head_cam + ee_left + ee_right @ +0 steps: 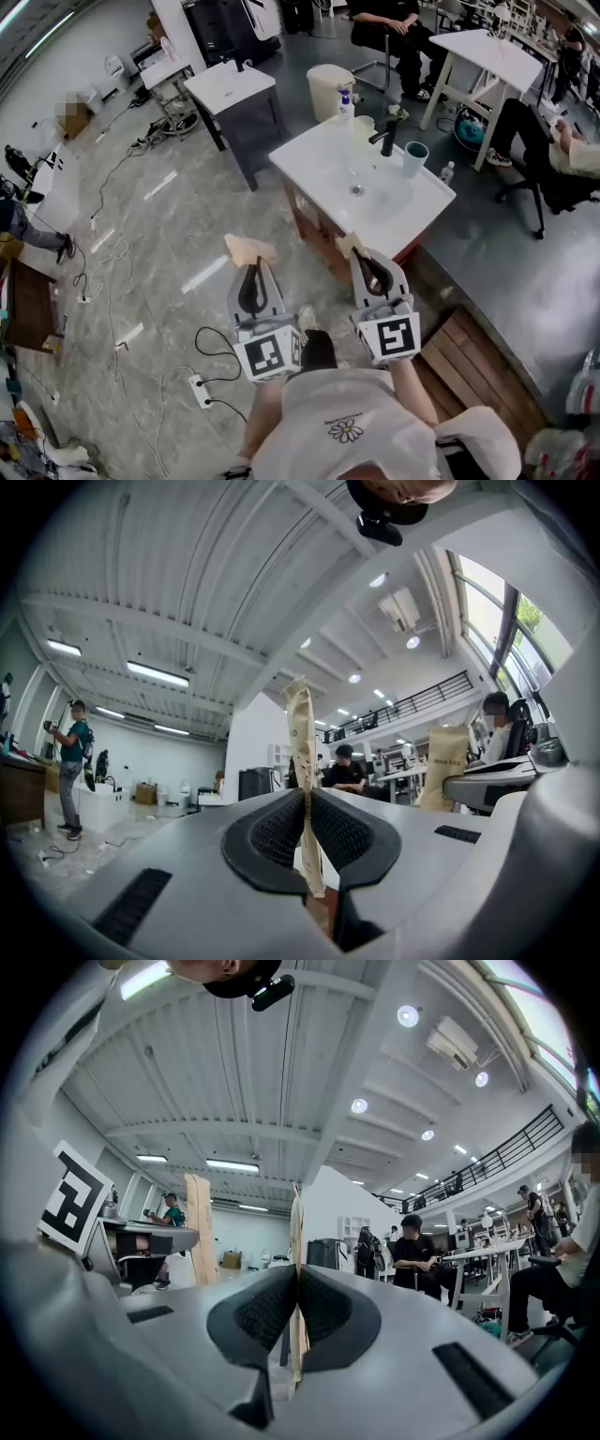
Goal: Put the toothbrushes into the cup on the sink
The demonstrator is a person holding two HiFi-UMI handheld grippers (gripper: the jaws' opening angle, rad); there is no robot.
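Observation:
Both grippers point up and forward, short of the white sink (319, 155). My left gripper (251, 265) is shut on a tan paper-wrapped toothbrush (248, 248), which shows edge-on between the black pads in the left gripper view (302, 752). My right gripper (365, 258) is shut on a second wrapped toothbrush (349, 244), a thin upright strip in the right gripper view (296, 1241). The cup (414, 157), teal-rimmed, stands on the sink's far right corner beside the black faucet (387, 139), well ahead of both grippers.
A soap bottle (346, 105) stands at the sink's back edge, with a cream bin (330, 89) behind it. A second dark vanity (239, 108) lies to the left. Seated people and a white table (492, 56) are at the far right. Cables cross the floor (141, 234).

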